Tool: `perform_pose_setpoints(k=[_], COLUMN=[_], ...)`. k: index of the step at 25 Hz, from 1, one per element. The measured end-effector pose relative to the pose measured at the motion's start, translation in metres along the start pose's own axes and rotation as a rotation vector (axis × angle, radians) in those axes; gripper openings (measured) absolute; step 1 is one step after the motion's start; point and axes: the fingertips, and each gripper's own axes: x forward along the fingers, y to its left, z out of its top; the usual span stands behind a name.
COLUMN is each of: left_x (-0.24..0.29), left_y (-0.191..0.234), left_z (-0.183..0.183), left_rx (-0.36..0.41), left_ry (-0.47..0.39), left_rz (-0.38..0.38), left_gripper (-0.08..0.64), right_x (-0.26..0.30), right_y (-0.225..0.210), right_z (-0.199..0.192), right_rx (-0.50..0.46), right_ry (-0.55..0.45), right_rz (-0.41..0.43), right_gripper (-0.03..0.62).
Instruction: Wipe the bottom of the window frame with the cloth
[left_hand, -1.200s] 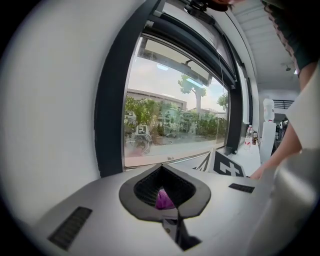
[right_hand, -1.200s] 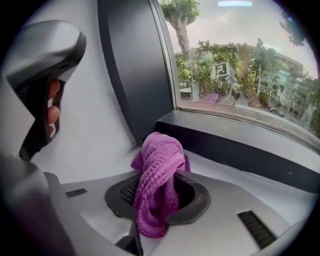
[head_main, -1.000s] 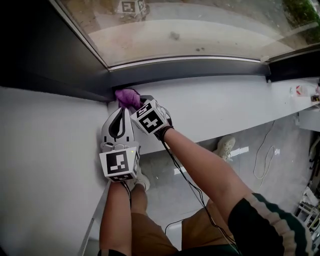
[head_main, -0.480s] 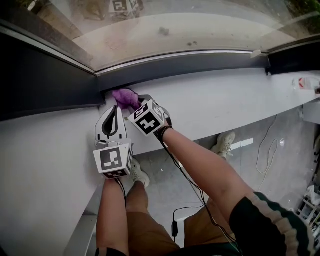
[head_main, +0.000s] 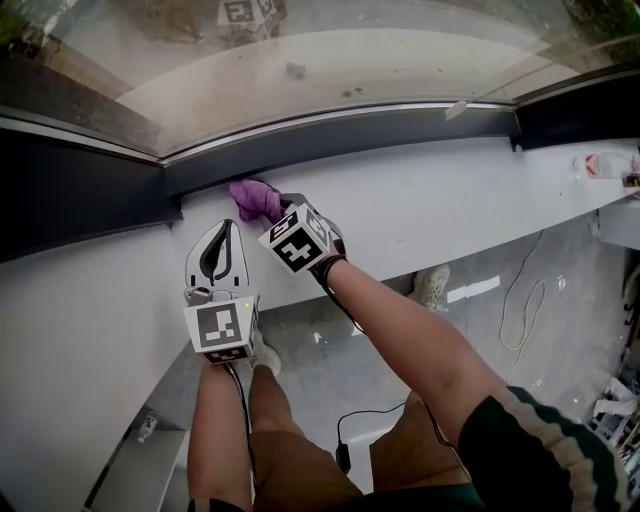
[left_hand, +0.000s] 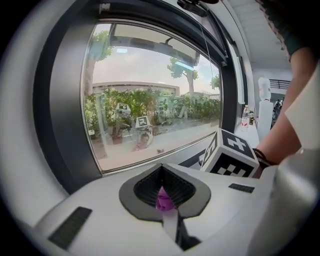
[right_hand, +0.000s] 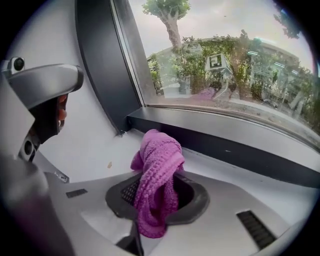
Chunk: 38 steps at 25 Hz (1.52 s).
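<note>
Spanning the top of the head view, the broad dusty pane of glass (head_main: 330, 70) is sitting above the smooth dark grey window frame (head_main: 380, 125), with the flat matt white sill (head_main: 470, 200) running below. My right gripper (head_main: 272, 208) is pinching the nubbly purple knitted cloth (head_main: 255, 198) tight between its jaws, bunching it on the sill right by the frame's bottom rail. My left gripper (head_main: 224, 228) is lying just beside it, jaws closed together on nothing, purple peeking between their ribbed pads.
</note>
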Motion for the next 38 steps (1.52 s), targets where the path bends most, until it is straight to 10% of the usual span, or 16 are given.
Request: perform_pose_setpoints(k=[16,38], left_x=[0.035,0.111], left_y=[-0.076,-0.202], left_z=[0.039,0.056], left_rx=[0.111,0.051], left_ry=[-0.046,-0.038], left_rz=[-0.056,-0.154], left_gripper=[0.006,0.007], right_x=[-0.04,-0.123], right_y=[-0.069,-0.188], right_z=[-0.035,-0.109], right_rx=[0.017,0.085], right_ry=[0.017,0.023], right_rz=[-0.013,-0.112], right_gripper=[0.092,0.092])
